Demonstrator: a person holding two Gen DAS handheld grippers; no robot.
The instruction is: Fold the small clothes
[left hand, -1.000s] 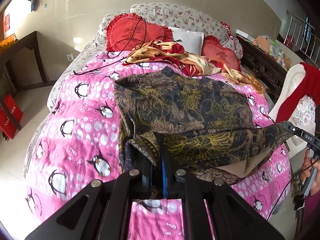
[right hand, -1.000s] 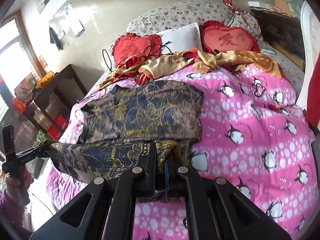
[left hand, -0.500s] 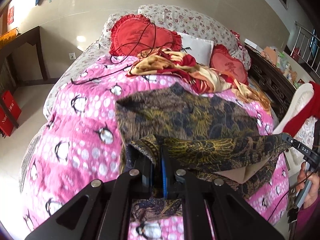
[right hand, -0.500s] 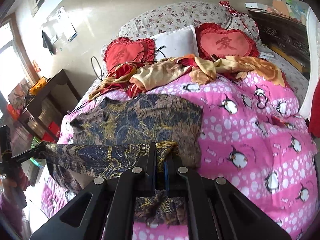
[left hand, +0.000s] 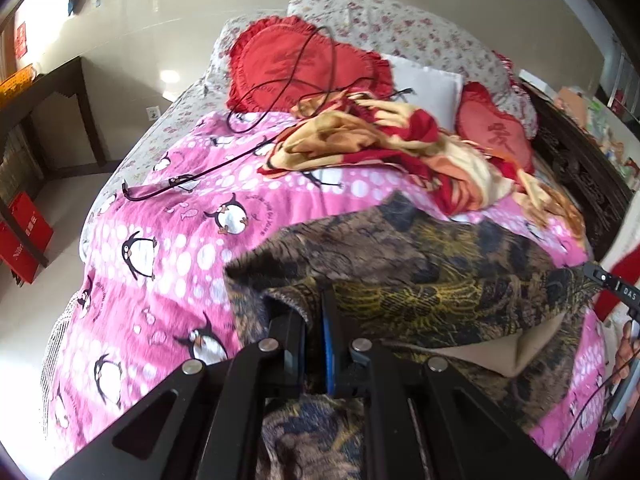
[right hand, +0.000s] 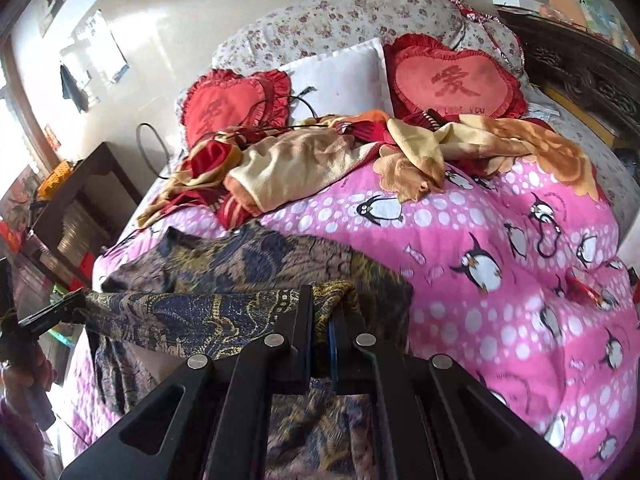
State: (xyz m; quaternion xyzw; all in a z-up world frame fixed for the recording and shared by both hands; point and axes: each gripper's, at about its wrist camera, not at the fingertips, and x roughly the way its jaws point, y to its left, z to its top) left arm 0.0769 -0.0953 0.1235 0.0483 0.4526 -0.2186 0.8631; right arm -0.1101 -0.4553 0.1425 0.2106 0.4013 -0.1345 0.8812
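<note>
1. Left claw (left hand: 318,312) clenched on one corner of the dark patterned garment (left hand: 420,264); fabric pinched between the fingers, blue pad visible.
2. Right claw (right hand: 322,316) clenched on the other corner of the same garment (right hand: 240,260); cloth bunched at the fingertips.
3. Garment edge stretched taut between both claws, lifted off the bed; in the left view the right claw (left hand: 608,284) shows at the far right end of the stretched edge, and in the right view the left claw (right hand: 60,308) at the far left end.
4. Rest of garment lies flat on the pink penguin quilt (left hand: 168,248), the raised edge folded over above it. Tan inner lining (left hand: 520,352) shows under the lifted part.
5. Garment sits at the near end of the bed, close to the claws; some cloth hangs below the claws.
6. Behind it: crumpled red-and-yellow blanket (right hand: 320,160), apart from the garment.
7. At the head of the bed: two red heart cushions (right hand: 452,76) (right hand: 232,100), white pillow (right hand: 340,76) between them, floral pillow (right hand: 340,20) behind.
8. Black cable (left hand: 224,168) trails across quilt and left cushion.
9. Person's hand (right hand: 24,372) at left edge of the right view, blurred.
</note>
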